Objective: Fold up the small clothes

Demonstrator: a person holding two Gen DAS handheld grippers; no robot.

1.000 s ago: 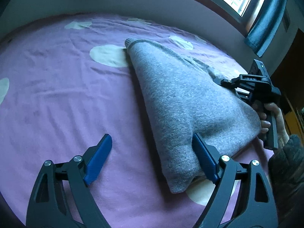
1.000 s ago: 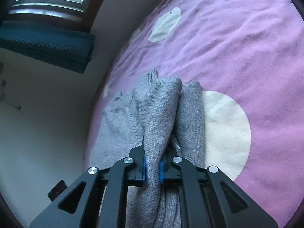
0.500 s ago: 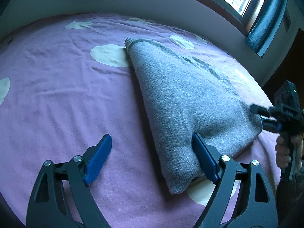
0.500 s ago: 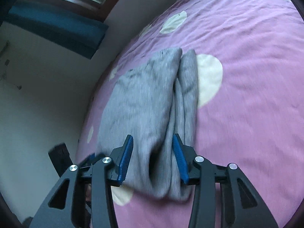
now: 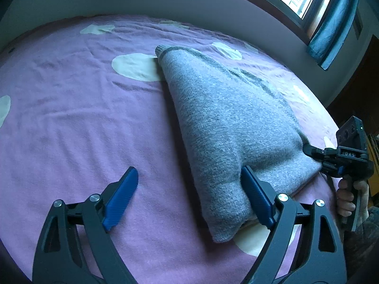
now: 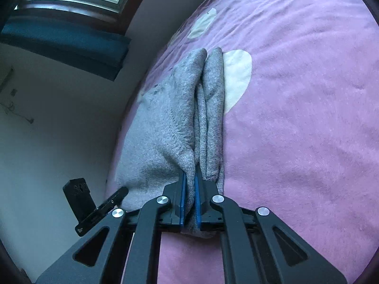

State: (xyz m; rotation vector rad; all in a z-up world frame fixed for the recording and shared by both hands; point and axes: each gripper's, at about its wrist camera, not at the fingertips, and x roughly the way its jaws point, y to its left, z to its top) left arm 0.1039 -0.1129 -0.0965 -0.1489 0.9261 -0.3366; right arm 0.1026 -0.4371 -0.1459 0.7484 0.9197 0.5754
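A folded grey knit sweater (image 5: 227, 123) lies on the purple bedspread (image 5: 83, 118). My left gripper (image 5: 189, 196) is open and empty; its right fingertip (image 5: 254, 194) rests against the sweater's near corner, its left fingertip over bare bedspread. My right gripper (image 6: 189, 189) is shut on the sweater (image 6: 165, 123), pinching a layer at its near edge between the blue pads. The right gripper also shows in the left wrist view (image 5: 317, 158) at the sweater's right corner, held by a hand.
The bedspread has cream spots (image 5: 135, 67). A pale wall (image 6: 59, 118) runs along the bed's far side, with a window and dark blue curtains (image 5: 331, 30) above it.
My right gripper let go of the sweater, opened and drew back half a second ago, then came in again and shut on the sweater's edge. My left gripper has stayed still and open.
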